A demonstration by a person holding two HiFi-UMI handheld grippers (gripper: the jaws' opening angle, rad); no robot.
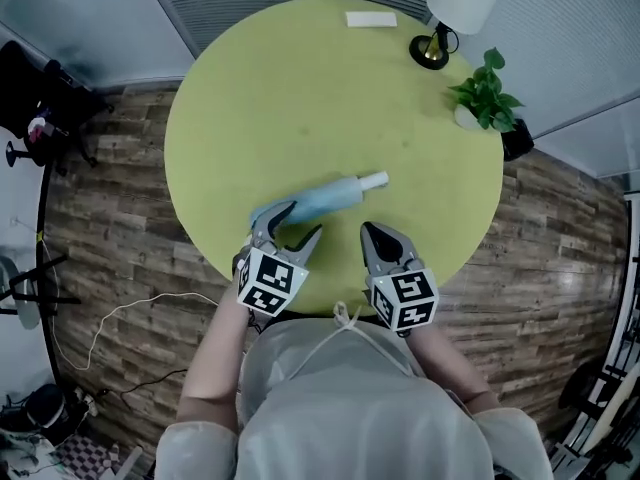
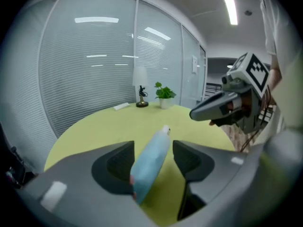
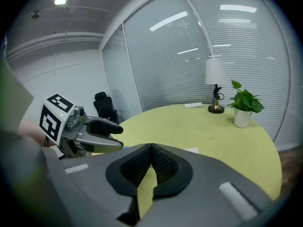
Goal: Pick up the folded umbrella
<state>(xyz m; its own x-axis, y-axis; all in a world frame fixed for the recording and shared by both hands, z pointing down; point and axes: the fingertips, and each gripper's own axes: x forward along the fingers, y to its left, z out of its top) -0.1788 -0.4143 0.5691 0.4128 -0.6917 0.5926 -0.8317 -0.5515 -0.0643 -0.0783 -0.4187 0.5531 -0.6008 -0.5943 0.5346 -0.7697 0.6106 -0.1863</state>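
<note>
The round yellow-green bench (image 1: 300, 98) lies open across its middle and left. Along its far and right edge stand a flat white slab (image 1: 371, 19), a white-shaded lamp (image 1: 452, 13) and a green potted plant (image 1: 485, 93), well apart from the pale blue folded umbrella (image 1: 320, 200).

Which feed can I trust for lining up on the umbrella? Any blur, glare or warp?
Head view: sharp and evenly lit, umbrella clear on the table. Left gripper view: strong fisheye, dark corners, the umbrella's near end soft inside the open left gripper. Right gripper view: same warp, light reflections streaking the glass wall.
</note>
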